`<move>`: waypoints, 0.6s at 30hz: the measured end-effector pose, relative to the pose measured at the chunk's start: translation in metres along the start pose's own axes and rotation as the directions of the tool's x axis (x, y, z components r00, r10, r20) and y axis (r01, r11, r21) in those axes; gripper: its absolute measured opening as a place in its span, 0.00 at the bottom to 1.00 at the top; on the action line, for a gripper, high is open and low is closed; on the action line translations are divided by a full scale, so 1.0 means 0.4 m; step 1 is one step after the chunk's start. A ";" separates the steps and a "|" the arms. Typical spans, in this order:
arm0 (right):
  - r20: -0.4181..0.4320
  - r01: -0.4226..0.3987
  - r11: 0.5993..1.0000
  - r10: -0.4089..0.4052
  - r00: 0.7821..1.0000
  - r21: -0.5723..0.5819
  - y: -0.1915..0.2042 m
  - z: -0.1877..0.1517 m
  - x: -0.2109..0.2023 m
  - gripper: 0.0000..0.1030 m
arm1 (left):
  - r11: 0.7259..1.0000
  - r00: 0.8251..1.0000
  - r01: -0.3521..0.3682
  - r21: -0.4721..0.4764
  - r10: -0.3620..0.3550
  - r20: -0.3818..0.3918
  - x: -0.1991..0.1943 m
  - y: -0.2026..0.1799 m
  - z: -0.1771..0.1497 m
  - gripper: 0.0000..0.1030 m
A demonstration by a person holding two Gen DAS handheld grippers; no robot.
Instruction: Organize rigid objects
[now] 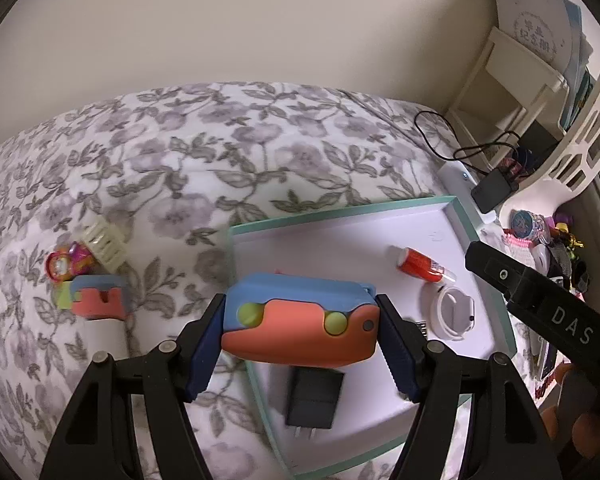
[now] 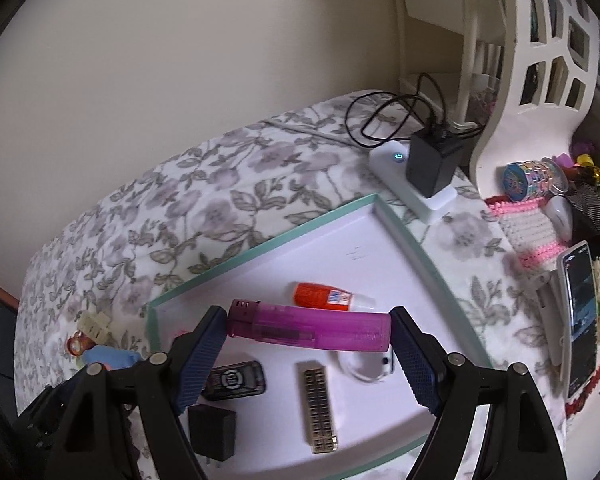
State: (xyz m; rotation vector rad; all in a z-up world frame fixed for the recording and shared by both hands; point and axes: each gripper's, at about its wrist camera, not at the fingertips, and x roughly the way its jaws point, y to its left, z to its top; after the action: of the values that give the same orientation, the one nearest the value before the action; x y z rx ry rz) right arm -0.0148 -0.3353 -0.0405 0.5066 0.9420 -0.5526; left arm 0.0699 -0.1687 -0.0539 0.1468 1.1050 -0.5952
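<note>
A: Lighter point(image 2: 309, 329), purple, one: long axis crosswise, cap end left, clamped in right gripper point(image 2: 309, 330) over tray point(image 2: 260, 245).
B: Left gripper point(image 1: 300, 322) clamps one blue-orange toy point(image 1: 300, 322), crosswise, above tray's left edge; a second lies on the bedspread point(image 1: 180, 152).

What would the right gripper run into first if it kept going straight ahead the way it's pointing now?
Probably the orange glue bottle lying on the tray, just beyond the purple lighter the right gripper holds. Depth is uncertain; it might pass above it.
</note>
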 end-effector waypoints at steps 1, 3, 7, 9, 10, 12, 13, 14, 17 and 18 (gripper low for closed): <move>0.000 0.005 1.000 -0.005 1.000 -0.001 -0.005 0.002 0.000 0.81 | 1.000 1.000 0.000 0.000 0.000 0.001 0.007 -0.008 0.003 0.71; -0.003 0.013 1.000 -0.013 1.000 -0.002 -0.015 0.004 0.003 0.81 | 1.000 1.000 0.001 0.002 -0.001 0.006 0.012 -0.018 0.005 0.71; -0.032 0.014 1.000 -0.014 0.999 0.005 -0.031 0.002 0.025 0.81 | 1.000 0.999 -0.030 0.006 0.030 0.033 0.029 -0.037 0.011 0.71; -0.046 0.016 1.000 -0.016 0.999 0.006 -0.037 0.000 0.036 0.81 | 0.999 0.999 -0.037 -0.001 0.037 0.040 0.039 -0.039 0.014 0.71; -0.049 0.017 1.000 -0.016 0.999 0.006 -0.039 -0.002 0.039 0.81 | 0.999 0.998 -0.037 -0.002 0.037 0.041 0.048 -0.042 0.014 0.71; -0.056 0.023 1.000 -0.023 0.998 0.001 -0.042 -0.003 0.046 0.81 | 0.999 0.999 -0.034 -0.003 0.034 0.038 0.062 -0.045 0.013 0.71; -0.058 0.026 1.000 -0.026 0.998 0.000 -0.044 -0.004 0.048 0.81 | 1.000 0.999 -0.030 -0.004 0.030 0.034 0.069 -0.047 0.013 0.71; -0.061 0.030 1.000 -0.030 0.998 -0.004 -0.045 -0.005 0.052 0.81 | 1.000 0.999 -0.028 -0.002 0.028 0.030 0.074 -0.048 0.012 0.71; -0.073 0.035 0.999 -0.035 0.997 -0.010 -0.049 -0.007 0.061 0.81 | 0.999 0.999 -0.033 0.008 0.033 0.021 0.084 -0.050 0.008 0.71; -0.078 0.035 0.999 -0.036 0.996 -0.010 -0.050 -0.008 0.065 0.81 | 0.999 0.999 -0.035 0.010 0.035 0.018 0.086 -0.049 0.007 0.71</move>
State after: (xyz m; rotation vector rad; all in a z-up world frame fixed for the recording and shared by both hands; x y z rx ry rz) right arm -0.0172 -0.3541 -0.0675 0.5075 1.0287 -0.5636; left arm 0.0726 -0.1991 -0.0793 0.1688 1.0799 -0.5694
